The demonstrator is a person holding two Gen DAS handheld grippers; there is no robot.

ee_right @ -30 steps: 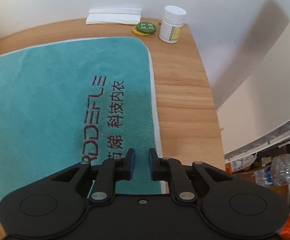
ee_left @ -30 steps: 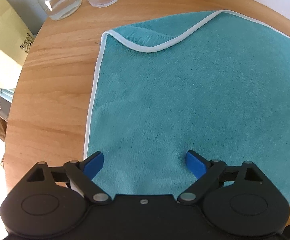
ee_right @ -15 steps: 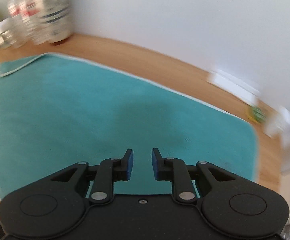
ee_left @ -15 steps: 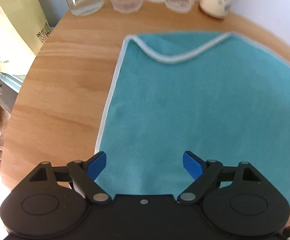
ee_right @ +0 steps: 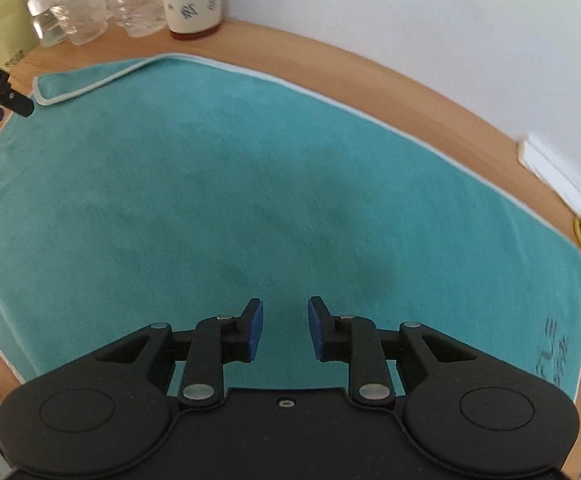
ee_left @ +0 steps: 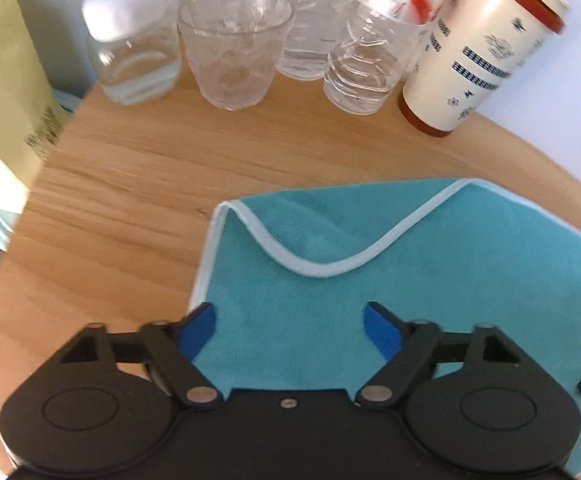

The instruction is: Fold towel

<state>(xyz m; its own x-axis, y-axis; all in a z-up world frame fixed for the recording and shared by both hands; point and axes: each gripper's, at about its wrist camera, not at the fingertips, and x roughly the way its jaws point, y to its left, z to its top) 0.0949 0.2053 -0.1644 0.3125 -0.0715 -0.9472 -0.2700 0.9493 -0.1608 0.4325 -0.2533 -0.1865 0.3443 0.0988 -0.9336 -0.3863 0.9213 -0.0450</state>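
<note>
Both sets of jaws stand apart and hold nothing: the left gripper [ee_left: 288,326] is spread wide, the right gripper [ee_right: 285,330] only narrowly parted. Under them lies the towel [ee_right: 250,184], teal with a pale hem, spread nearly flat over most of the wooden table [ee_left: 130,200]. Its one flaw is the flipped corner [ee_left: 330,232] at the far left, turned back on itself in a curved flap that shows the ribbed underside. The left gripper hovers just short of that flap, its left finger over the towel's side hem; the right gripper hangs above the middle of the cloth, with the printed lettering [ee_right: 554,350] off toward the near right corner.

No fold proper looks begun; the step in hand seems to be tidying or seizing the far left corner. The next move likely calls for the left jaws to reach forward, drop around the flap's hem and pinch only the top layer, while the right finds a matching edge.

Beyond the towel stand a lidded jar [ee_left: 132,44], a glass tumbler [ee_left: 232,50], water bottles [ee_left: 366,52] and a patterned cup [ee_left: 478,46]; any lift there should stay low
</note>
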